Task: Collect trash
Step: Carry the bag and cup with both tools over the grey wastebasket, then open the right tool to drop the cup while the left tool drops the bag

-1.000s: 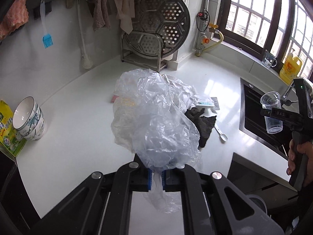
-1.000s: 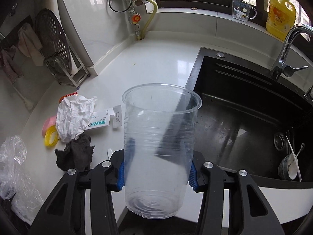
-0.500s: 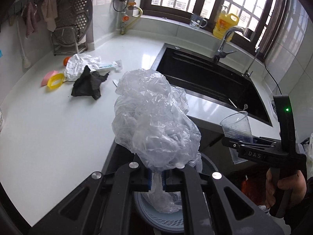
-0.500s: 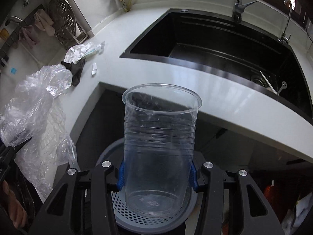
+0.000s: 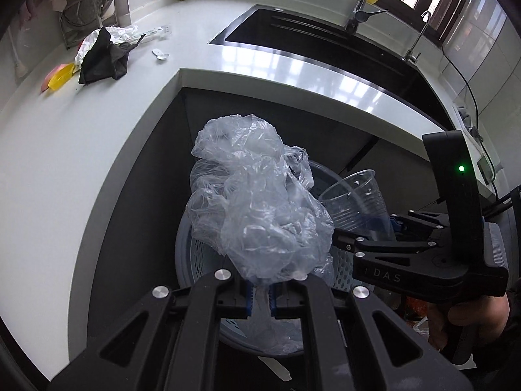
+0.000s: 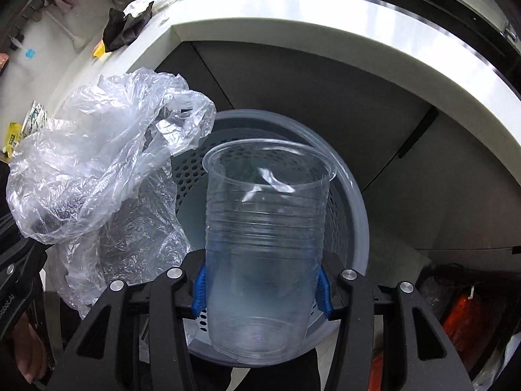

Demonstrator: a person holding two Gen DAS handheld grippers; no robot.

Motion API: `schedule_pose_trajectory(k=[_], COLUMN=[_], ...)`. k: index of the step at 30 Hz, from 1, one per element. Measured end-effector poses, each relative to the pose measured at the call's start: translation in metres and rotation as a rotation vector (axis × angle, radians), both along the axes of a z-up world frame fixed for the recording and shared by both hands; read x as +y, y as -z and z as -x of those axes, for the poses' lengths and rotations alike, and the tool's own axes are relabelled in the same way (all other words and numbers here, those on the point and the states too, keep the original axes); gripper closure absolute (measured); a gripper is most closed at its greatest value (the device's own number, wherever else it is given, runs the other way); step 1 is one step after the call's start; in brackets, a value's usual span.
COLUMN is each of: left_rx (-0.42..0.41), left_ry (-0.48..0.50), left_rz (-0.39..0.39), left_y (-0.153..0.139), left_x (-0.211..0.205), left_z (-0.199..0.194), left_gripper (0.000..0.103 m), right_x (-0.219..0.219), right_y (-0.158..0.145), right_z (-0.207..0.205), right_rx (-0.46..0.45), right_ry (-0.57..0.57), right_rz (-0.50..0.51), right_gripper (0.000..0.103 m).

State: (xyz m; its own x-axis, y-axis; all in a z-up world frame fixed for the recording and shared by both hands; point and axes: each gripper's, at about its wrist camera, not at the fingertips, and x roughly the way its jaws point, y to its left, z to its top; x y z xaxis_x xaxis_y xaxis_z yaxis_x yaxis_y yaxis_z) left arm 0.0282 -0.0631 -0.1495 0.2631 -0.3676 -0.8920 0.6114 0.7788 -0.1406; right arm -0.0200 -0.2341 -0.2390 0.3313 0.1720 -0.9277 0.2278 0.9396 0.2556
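My left gripper (image 5: 260, 299) is shut on a crumpled clear plastic bag (image 5: 257, 208) and holds it over a grey perforated bin (image 5: 185, 247) on the floor below the counter. My right gripper (image 6: 262, 288) is shut on a clear plastic cup (image 6: 265, 247), upright, directly above the same bin (image 6: 355, 215). The bag also shows at the left of the right wrist view (image 6: 97, 163). The cup (image 5: 358, 202) and right gripper (image 5: 390, 228) show at the right of the left wrist view, close beside the bag.
The white counter (image 5: 97, 123) curves around the bin, with dark cabinet fronts (image 5: 146, 169) below. On it lie a black cloth (image 5: 101, 58), white crumpled paper (image 5: 123, 32), a yellow item (image 5: 60, 76). A black sink (image 5: 325, 45) is beyond. Red bags (image 6: 462, 319) sit right.
Both grippers have swung away from the counter and lowered over the bin, carrying the bag and cup. The bin now fills the middle of both views.
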Motion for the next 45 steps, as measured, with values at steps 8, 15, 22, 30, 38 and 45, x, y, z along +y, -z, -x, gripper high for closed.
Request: schedule_pose_trajectory(k=[8, 15, 22, 30, 38, 45], left_rx=[0.031, -0.005, -0.026, -0.046, -0.087, -0.115], left_ry=[-0.024, -0.044, -0.038, -0.031, -0.03, -0.032], left_rz=[-0.022, -0.018, -0.021, -0.016, 0.013, 0.036], left_y=[0.012, 0.003, -0.004, -0.014, -0.041, -0.059], left_x=[0.003, 0.006, 0.005, 0.006, 0.011, 0.02], left_z=[0.005, 0.008, 0.008, 0.005, -0.005, -0.024], left_gripper=[0.094, 0.057, 0.052, 0.052, 0.048, 0.045], right_x=[0.005, -0.003, -0.013, -0.018, -0.024, -0.026], right_y=[0.011, 0.004, -0.003, -0.01, -0.028, -0.041], right_z=[-0.014, -0.012, -0.003, 0.002, -0.001, -0.007], right_rx=[0.015, -0.002, -0.014, -0.021, -0.057, -0.079], right_ry=[-0.01, 0.016, 0.045, 0.068, 0.109, 0.153], right_rz=[0.016, 0.025, 0.02, 0.009, 0.002, 0.008], right_gripper=[0.051, 0.043, 0.042, 0.042, 0.042, 0.042])
